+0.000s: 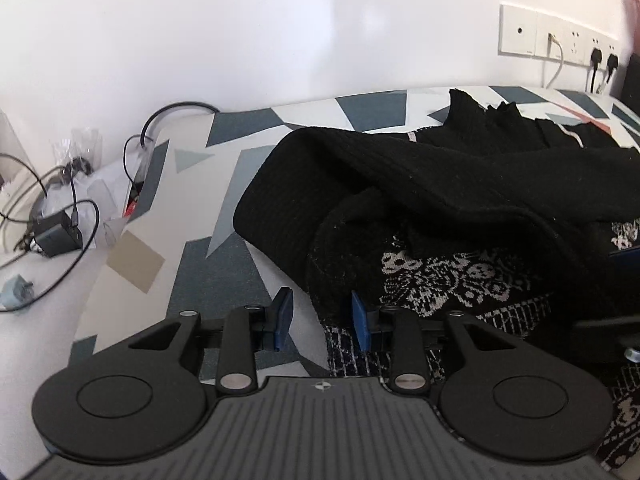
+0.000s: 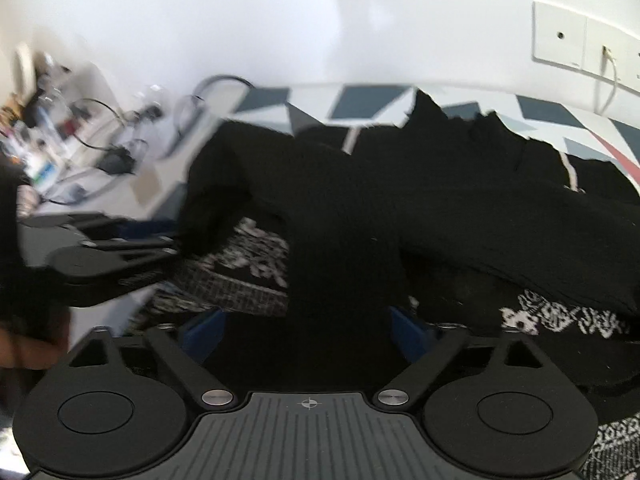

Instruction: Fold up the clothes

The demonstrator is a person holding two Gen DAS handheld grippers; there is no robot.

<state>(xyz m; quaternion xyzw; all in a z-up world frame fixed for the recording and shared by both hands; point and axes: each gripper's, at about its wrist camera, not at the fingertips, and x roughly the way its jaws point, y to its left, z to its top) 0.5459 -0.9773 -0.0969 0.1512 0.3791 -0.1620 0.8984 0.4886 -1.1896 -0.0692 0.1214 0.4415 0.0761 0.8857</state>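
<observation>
- Black knit sweater (image 1: 420, 184) is heaped on the patterned table cover (image 1: 224, 200), right of centre.
- Left gripper (image 1: 320, 320) is parted at the near-left hem, nothing pinched.
- Right gripper (image 2: 306, 334) is open astride a dark fold; the hem should be seated deep before closing.

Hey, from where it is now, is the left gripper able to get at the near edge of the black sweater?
Probably yes. The left gripper sits right at the sweater hem, jaws apart, one blue pad already against the knit. Nothing lies between them.

Bright even daylight, fisheye-bent edges, left view sharp, right view motion-blurred
</observation>
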